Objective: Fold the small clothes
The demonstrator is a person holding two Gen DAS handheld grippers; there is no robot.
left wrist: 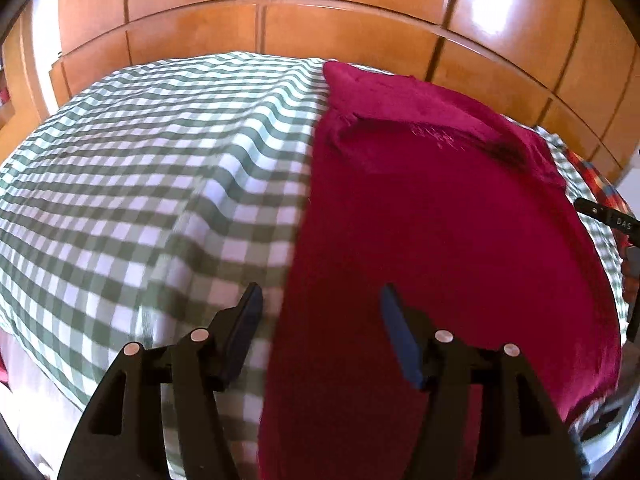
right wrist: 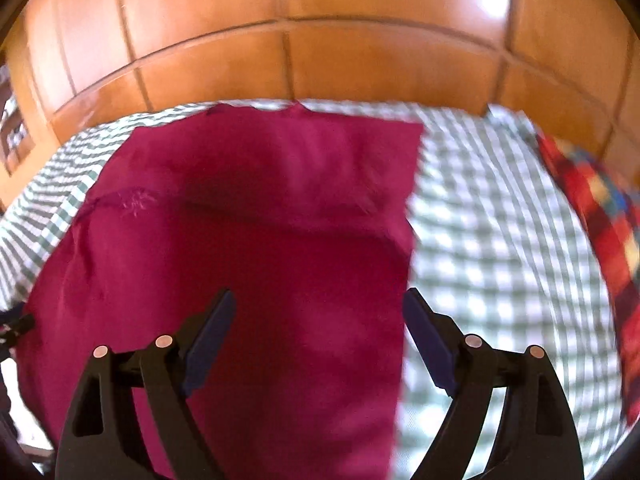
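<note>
While spread wide, both grippers (left wrist: 320,300) (right wrist: 320,304) empty above magenta garment (right wrist: 260,220).

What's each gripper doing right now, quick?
Left gripper: open, holding nothing, over the red garment's edge.
Right gripper: open, holding nothing.

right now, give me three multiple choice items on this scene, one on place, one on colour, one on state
1. Where does the garment lie?
A. on the checked sheet
B. on bare wood
C. in a basket

2. What colour is the garment?
A. blue
B. crimson
C. white

3. How do the left gripper and right gripper stand?
A. both open
B. both shut on the garment
C. one open, one shut

Key: 1 A, check borders it on both sides; 2 B, deep red in both views; 3 A, fingers apart, nothing clamped.
</note>
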